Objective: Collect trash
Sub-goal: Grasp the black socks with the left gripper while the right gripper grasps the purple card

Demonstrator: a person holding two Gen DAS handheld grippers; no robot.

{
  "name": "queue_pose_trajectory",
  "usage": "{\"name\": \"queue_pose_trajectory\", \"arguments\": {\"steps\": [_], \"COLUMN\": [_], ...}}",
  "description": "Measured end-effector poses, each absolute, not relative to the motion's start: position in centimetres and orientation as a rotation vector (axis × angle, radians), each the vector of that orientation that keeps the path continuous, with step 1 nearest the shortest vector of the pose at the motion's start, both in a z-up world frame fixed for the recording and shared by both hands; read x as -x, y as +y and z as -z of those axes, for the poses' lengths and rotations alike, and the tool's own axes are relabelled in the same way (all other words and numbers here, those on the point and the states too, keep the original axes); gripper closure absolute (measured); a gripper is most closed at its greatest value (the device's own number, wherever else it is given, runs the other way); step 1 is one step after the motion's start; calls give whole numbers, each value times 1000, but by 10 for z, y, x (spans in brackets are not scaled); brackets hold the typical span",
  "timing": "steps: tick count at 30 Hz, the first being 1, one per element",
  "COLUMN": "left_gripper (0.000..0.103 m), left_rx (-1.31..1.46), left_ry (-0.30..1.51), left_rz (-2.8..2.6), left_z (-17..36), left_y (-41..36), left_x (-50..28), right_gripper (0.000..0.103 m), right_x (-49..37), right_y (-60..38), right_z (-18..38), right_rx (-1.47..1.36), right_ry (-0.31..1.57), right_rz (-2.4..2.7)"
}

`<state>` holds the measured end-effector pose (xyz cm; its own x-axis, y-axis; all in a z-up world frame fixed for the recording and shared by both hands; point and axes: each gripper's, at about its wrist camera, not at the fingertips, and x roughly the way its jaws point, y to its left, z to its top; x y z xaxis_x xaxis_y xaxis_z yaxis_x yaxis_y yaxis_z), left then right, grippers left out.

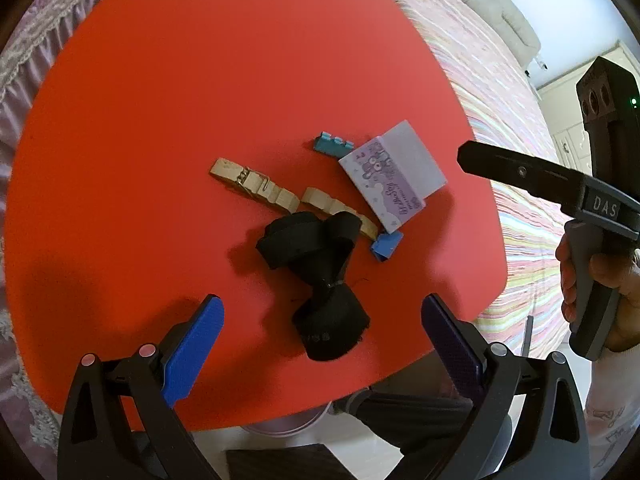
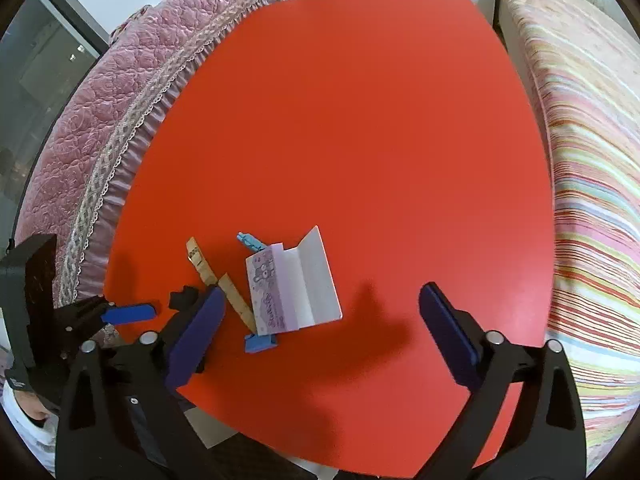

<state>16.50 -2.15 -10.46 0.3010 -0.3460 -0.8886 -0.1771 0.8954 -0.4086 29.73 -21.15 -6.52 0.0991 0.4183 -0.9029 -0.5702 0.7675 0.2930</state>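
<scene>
Left wrist: black cloth between jaws.

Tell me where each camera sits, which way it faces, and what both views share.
Left wrist: sits on the left tool, looks steeply down at the red table and black cloth; the right tool and a hand show at right.
Right wrist: sits on the right tool, looks steeply down at the purple booklet; the left tool shows at left.
Shared: table, booklet, wooden clothespins, blue clips.
</scene>
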Motion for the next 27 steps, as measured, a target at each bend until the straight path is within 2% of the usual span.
{"name": "queue_pose_trajectory", "arguments": {"steps": [2,4,6,8,10,11,15,16,19,23,27], "left_gripper": [9,14,28,34,39,48,68,70,76,80,81], "left_rx": [483,474,476,470,461,459,456,448,427,380,342], "left_ry": [1276,1278,1288,1292,1287,1288,1294,1296,1283,1263,1240], "left_rz": [125,126,124,118,114,114,122,124,138,146,160], "left_z": [107,109,112,114,113,114,115,115,112,107,103], "left_y": [-23,-25,-23,-23,-22,-20,-18,-19,-18,-18,-16], "left_x": [-166,-167,-170,-170,-170,-170,-169,-169,-169,-167,-163], "right_gripper": [19,28,34,36,43,45,67,76,93,100,103], "right_x": [-300,-303,-304,-305,-305,-305,-301,-300,-298,-294,-290], "right_y": [-211,-210,-210,-209,-209,-209,-205,-205,-205,-206,-207], "right_z": [70,78,86,92,98,101,105,105,103,98,91], "right_rx": [136,134,118,112,95,91,91,92,100,105,114], "right_ry": [1288,1304,1321,1331,1344,1349,1358,1356,1343,1319,1299], "right_rz": [-741,-743,-757,-760,-772,-777,-802,-804,-801,-794,-786]}}
